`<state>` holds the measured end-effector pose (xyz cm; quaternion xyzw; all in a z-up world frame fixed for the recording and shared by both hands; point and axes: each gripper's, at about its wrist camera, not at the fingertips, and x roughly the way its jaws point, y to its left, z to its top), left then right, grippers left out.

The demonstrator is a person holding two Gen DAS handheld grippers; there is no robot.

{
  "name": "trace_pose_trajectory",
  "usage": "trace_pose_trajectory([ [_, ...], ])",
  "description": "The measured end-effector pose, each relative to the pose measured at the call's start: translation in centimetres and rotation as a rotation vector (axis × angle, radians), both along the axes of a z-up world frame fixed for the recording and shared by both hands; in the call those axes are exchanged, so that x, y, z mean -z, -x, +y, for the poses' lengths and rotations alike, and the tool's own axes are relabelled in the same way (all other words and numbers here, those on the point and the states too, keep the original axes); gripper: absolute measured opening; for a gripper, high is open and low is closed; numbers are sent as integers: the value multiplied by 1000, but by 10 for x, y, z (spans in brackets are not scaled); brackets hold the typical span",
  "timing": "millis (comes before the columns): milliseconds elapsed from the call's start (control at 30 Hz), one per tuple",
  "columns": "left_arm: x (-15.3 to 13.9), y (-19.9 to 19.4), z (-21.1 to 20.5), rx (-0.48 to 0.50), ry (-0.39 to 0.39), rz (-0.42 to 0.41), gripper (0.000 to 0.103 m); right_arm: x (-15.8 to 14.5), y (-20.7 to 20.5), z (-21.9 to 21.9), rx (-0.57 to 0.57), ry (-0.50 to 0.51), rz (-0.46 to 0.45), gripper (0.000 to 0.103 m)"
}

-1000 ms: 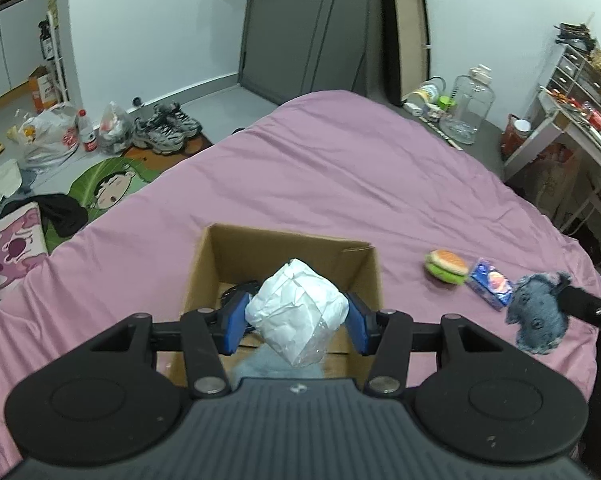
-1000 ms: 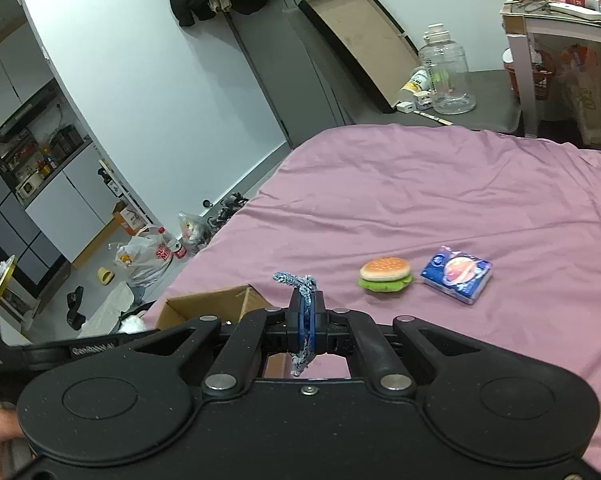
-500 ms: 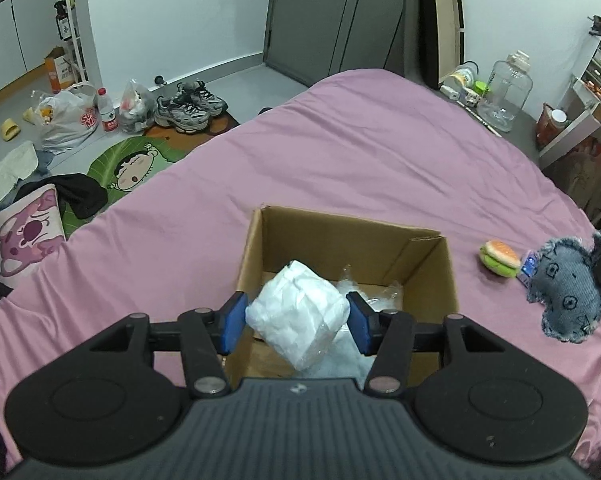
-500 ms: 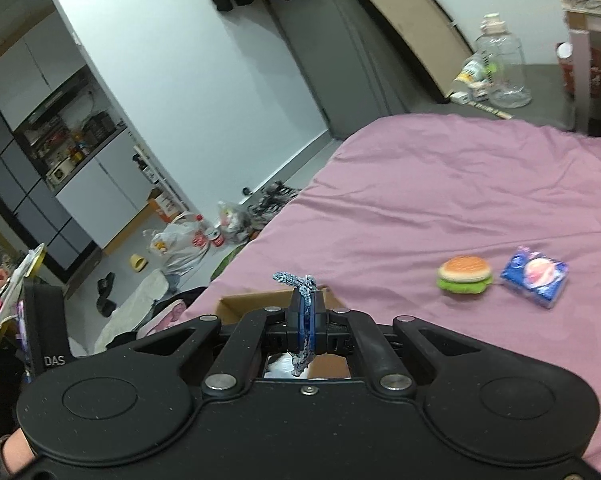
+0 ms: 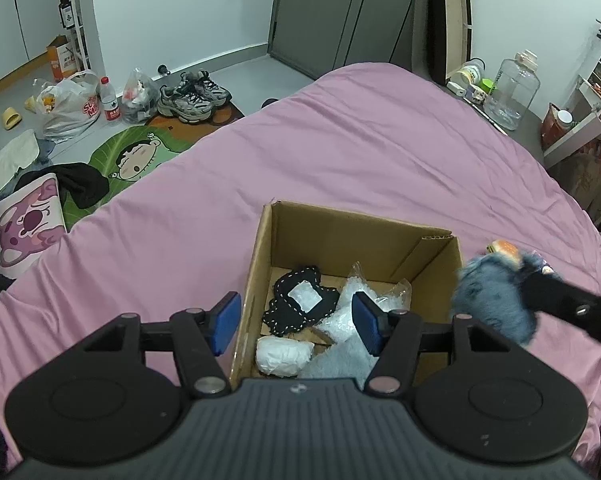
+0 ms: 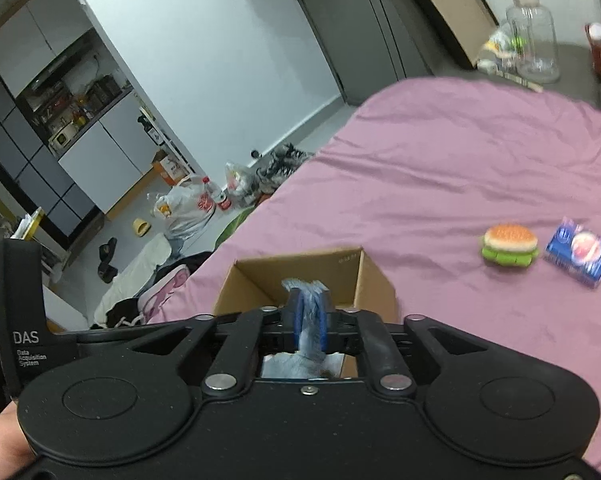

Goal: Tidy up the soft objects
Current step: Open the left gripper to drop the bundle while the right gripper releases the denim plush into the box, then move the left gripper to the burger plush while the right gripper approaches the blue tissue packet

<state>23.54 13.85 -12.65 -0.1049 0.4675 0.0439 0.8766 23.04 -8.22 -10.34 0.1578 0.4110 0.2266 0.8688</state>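
From the left wrist, the left claw [image 5: 296, 326] hangs over a cardboard box [image 5: 260, 264] on the pink bed [image 5: 340, 152]. Its jaws have just been opening and stand apart with nothing between them. A white bundle [image 5: 282, 356] lies in the box beside a black cloth [image 5: 300, 306]. The fuzzy blue toy [image 5: 494, 300], blurred, hangs just right of the box in the right claw.

From the right wrist, the right claw [image 6: 309, 322] has just been opening a little, with blue cloth standing upright between the blue pads. A toy burger [image 6: 508, 245] and a blue packet [image 6: 578, 253] lie side by side on the bed, well apart from the box.
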Motion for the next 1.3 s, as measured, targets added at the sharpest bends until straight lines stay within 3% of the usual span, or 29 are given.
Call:
trace_pose_trajectory([
  [200,-8,4,-2,3,5,-10,60,-11,5,-15,32,6,-18,26],
  [333,-14,6,-10,16,-3,-22,67,-12,6,-27,62,33,-21,34],
  [400,-18,8,-15,23,-3,-29,71,-13,8,-34,73,39,-28,46],
  [600,-30,9,-34,53,-3,-51,85,-19,13,-54,98,45,-58,66],
  [733,-38,9,-52,71,-52,-77,85,-20,15,-70,118,63,-80,79],
  [833,-41,7,-60,82,-24,-71,89,-21,17,-85,136,61,-94,90],
  [967,-46,7,-80,96,-84,-66,90,-17,18,-109,166,43,-104,101],
  [1167,-49,7,-108,130,-69,-58,102,-9,16,-138,201,33,-97,103],
  [1300,-51,4,-122,114,-57,-53,103,-4,15,-160,224,18,-97,103],
])
